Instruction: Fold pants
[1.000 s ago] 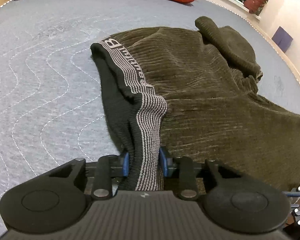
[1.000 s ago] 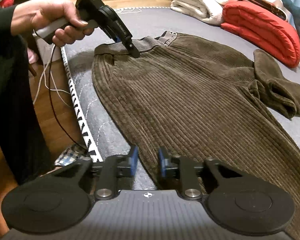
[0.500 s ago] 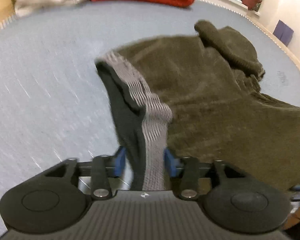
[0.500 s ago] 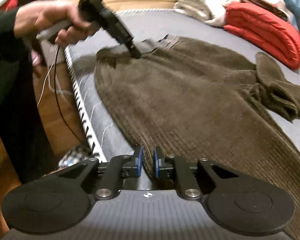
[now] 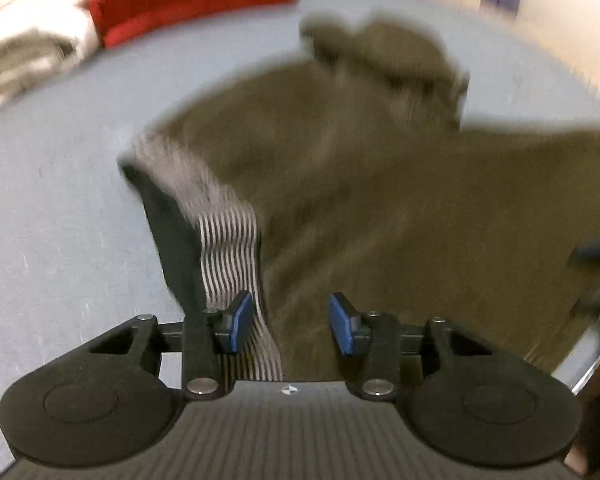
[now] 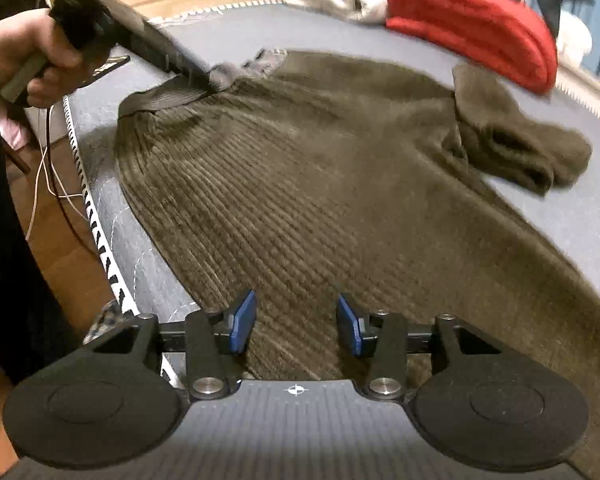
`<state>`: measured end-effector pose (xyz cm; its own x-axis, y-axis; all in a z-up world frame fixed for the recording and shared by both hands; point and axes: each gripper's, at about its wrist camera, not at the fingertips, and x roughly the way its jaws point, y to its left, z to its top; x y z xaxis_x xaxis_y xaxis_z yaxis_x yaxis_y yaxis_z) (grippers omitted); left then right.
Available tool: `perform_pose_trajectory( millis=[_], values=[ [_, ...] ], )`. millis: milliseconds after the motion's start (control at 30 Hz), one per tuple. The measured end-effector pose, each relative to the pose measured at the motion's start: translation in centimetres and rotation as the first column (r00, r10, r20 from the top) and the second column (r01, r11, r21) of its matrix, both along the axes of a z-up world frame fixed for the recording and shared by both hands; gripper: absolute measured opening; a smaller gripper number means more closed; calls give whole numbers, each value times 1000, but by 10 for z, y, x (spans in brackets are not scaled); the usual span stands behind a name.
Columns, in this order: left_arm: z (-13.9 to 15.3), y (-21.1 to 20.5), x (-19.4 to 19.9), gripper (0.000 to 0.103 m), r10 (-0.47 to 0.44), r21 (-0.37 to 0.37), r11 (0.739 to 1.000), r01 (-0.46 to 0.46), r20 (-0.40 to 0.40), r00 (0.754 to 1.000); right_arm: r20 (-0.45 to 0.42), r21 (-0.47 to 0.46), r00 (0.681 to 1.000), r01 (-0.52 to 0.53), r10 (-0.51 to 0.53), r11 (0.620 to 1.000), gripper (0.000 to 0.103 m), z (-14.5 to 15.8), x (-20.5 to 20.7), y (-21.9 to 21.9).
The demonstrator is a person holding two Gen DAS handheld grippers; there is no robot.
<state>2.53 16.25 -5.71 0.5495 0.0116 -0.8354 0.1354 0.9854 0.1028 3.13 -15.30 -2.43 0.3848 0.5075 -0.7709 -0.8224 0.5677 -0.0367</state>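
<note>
Olive-brown corduroy pants lie spread on a grey-blue mattress, with a striped grey waistband at the near left corner and one leg bunched up at the far side. My left gripper is open; the waistband lies between its blue pads, loose, against the left pad. The left gripper also shows in the right wrist view, at the waistband. My right gripper is open over the pants' near side edge, holding nothing. The left wrist view is blurred.
A red folded quilt and pale folded blankets lie at the far end of the mattress. The mattress edge with white piping drops to a wooden floor with cables on the left.
Both grippers have opened: the left let go of the waistband it pinched, and the right, which had closed at the pants' edge, opened again. The left view swung and blurred.
</note>
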Motion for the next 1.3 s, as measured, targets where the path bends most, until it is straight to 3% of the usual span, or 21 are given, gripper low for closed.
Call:
perform_pose_trajectory(
  millis=[67, 300, 467, 600, 700, 900, 1000, 1133, 1200, 1300],
  values=[
    [0, -3, 1, 47, -16, 25, 1000, 16, 3, 1000, -13, 20, 1000, 16, -15, 1000, 49, 4, 3, -2],
    [27, -6, 3, 48, 26, -85, 996, -16, 114, 993, 23, 88, 989, 142, -145, 986, 50, 20, 18, -15],
    [49, -28, 22, 47, 47, -149, 989, -20, 181, 982, 27, 235, 948, 303, -318, 924, 50, 42, 37, -37],
    [62, -58, 48, 38, 48, -190, 982, -6, 222, 974, -17, 331, 884, 446, -467, 831, 43, 52, 61, -62],
    [70, -81, 71, 32, 58, -236, 972, 4, 253, 966, -77, 390, 817, 552, -571, 737, 42, 60, 83, -80],
    [67, -120, 116, 32, 61, -257, 966, 18, 294, 954, -327, 475, 682, 717, -655, 510, 42, 64, 148, -108],
    [62, -131, 136, 32, 52, -261, 965, 29, 295, 954, -436, 460, 610, 783, -662, 419, 44, 52, 183, -111],
    [51, -127, 156, 32, 71, -270, 963, 10, 286, 956, -580, 396, 465, 878, -668, 268, 48, 18, 227, -116],
    [45, -122, 164, 32, 92, -293, 956, -8, 272, 958, -622, 366, 417, 903, -663, 225, 51, -1, 250, -116],
    [41, -117, 172, 32, 101, -308, 951, -16, 262, 960, -628, 326, 369, 924, -685, 200, 58, -23, 278, -112]
  ],
)
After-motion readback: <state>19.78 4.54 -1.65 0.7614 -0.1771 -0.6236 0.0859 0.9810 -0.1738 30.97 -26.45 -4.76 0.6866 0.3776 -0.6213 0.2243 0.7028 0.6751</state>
